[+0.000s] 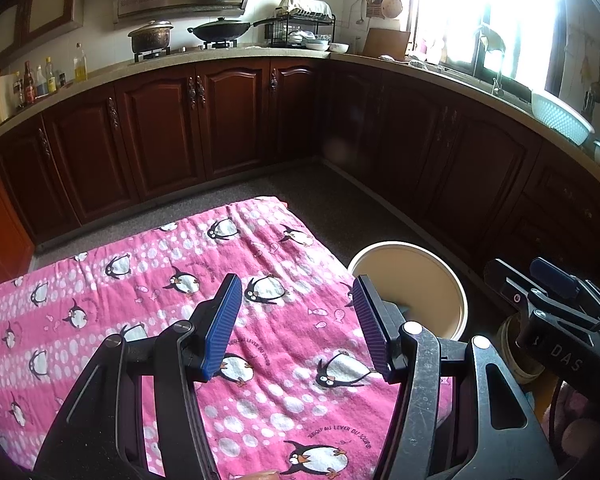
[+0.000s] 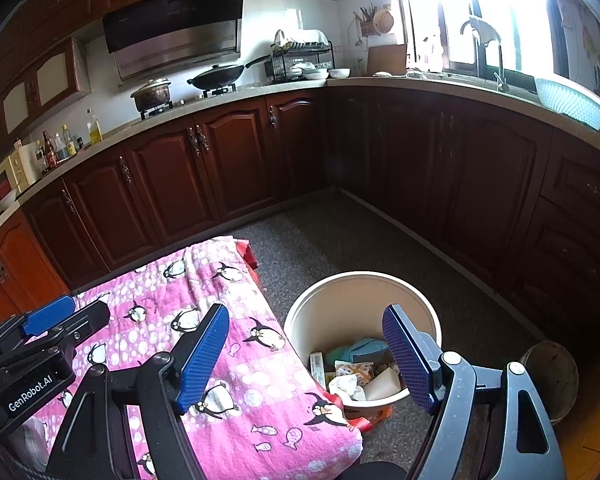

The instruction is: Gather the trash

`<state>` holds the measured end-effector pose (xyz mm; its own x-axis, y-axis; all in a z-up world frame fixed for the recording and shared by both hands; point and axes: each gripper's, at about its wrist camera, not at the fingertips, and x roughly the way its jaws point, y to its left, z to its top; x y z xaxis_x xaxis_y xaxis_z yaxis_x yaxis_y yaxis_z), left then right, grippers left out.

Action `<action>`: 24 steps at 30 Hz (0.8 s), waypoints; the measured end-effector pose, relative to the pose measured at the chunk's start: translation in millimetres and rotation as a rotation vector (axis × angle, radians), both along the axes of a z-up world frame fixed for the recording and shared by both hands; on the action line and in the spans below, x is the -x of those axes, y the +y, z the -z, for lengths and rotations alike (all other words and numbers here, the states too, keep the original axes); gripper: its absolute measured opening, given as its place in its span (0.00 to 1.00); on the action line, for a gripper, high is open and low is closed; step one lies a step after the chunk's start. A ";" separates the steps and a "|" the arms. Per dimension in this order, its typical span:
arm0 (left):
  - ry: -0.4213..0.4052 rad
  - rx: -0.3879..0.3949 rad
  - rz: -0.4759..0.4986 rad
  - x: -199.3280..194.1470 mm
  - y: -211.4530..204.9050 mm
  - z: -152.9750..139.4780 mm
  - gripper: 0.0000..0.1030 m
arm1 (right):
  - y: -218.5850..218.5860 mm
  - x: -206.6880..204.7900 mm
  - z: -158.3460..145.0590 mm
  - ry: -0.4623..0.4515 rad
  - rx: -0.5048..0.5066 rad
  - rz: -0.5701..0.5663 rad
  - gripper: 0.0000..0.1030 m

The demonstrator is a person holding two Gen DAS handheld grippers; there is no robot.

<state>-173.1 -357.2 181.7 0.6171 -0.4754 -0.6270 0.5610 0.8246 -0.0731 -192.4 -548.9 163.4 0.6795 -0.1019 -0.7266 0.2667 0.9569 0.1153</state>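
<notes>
I count two tools, left (image 1: 298, 330) and right (image 2: 306, 360), one bin (image 2: 362, 280), one pink towel (image 1: 140, 280), one pot (image 1: 151, 38), one wok (image 1: 220, 31), one white basket (image 2: 572, 102).

Blown-out daylight from the window (image 1: 480, 20) at right — dim dark cabinets (image 2: 228, 168), sharp focus, fisheye-bent, vignetted edges.

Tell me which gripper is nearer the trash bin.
Right. The right gripper hangs over the bin's near edge, jaws open and empty. The left gripper sits over the pink penguin cloth, bin off to its right.
</notes>
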 end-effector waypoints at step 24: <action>0.005 -0.010 0.000 -0.8 -3.0 7.3 0.55 | -0.2 -2.0 7.2 0.028 -0.008 -0.007 0.75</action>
